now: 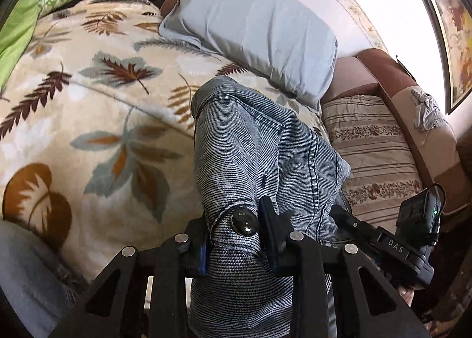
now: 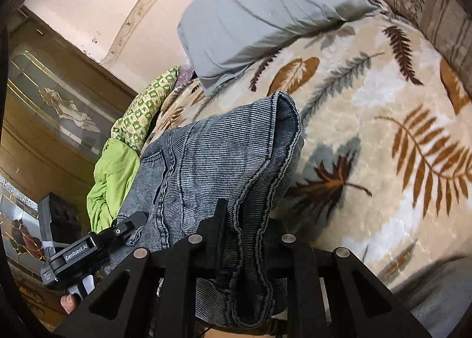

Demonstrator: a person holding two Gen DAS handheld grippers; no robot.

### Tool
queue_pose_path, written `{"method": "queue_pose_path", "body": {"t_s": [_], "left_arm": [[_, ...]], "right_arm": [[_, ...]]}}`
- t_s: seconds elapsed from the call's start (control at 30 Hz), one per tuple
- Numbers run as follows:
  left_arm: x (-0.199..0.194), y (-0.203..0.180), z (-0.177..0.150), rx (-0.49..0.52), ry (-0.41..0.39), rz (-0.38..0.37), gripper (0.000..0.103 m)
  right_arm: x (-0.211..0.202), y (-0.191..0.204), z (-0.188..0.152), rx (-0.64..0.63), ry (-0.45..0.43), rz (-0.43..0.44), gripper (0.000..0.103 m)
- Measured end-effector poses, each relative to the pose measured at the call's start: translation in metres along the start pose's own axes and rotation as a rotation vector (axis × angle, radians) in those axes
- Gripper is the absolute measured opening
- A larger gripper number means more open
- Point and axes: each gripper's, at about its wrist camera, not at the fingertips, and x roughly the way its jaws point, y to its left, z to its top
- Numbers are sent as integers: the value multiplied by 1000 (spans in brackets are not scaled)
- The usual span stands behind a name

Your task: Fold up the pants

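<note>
Jeans held up by both grippers over the bed, with the grip points as the weak spot.

The jeans (image 1: pixel 253 143) are bunched and lifted above the blanket (image 1: pixel 88 108), toward the bed's near edge, with the far end drooping toward the pillow (image 1: pixel 250 28). The left gripper (image 1: pixel 236 237) is clamped on the waistband beside the metal button (image 1: pixel 244 221); the right gripper (image 2: pixel 244 237) is pinched on a thick seamed edge of the denim (image 2: pixel 206 161). Judging from this, the main risk is slip: the right jaws seem to hold several stacked layers, so a tug could free the inner ones and skew the fold. The button sits just beside the left pad and could make the cloth twist out. The hanging end may land crumpled against the pillow or the green cloth (image 2: pixel 115 178) at the far corner.
</note>
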Motion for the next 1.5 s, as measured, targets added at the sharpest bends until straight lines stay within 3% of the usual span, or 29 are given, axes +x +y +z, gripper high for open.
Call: {"method": "queue_pose_path", "body": {"t_s": [0.37, 0.47, 0.57, 0.67, 0.73, 0.83, 0.87, 0.9, 1.17, 1.4, 1.5], "left_arm": [[74, 9, 2, 61, 17, 101, 28], [97, 13, -7, 102, 21, 179, 34], [103, -4, -14, 198, -27, 284, 41], [103, -10, -21, 209, -48, 310, 46], [99, -13, -24, 214, -66, 336, 56], [94, -19, -32, 239, -79, 375, 61], [92, -21, -34, 242, -81, 383, 62], [91, -20, -34, 243, -82, 387, 64], [66, -31, -53, 267, -92, 429, 69], [39, -44, -64, 287, -90, 464, 69], [26, -56, -75, 337, -100, 491, 69]], "right_arm": [[64, -25, 14, -19, 21, -77, 18], [82, -37, 6, -30, 51, -101, 18], [88, -45, 0, -19, 49, -104, 19], [88, -46, 0, -13, 50, -107, 25], [86, -46, -1, -8, 49, -118, 29], [78, -44, -5, 9, 49, -144, 42], [76, -44, -6, 16, 50, -146, 53], [73, -43, -8, 21, 52, -147, 57], [48, -34, -33, 26, 69, -220, 66], [30, -20, -51, -6, 75, -337, 66], [18, -5, -57, -42, 56, -339, 66]]}}
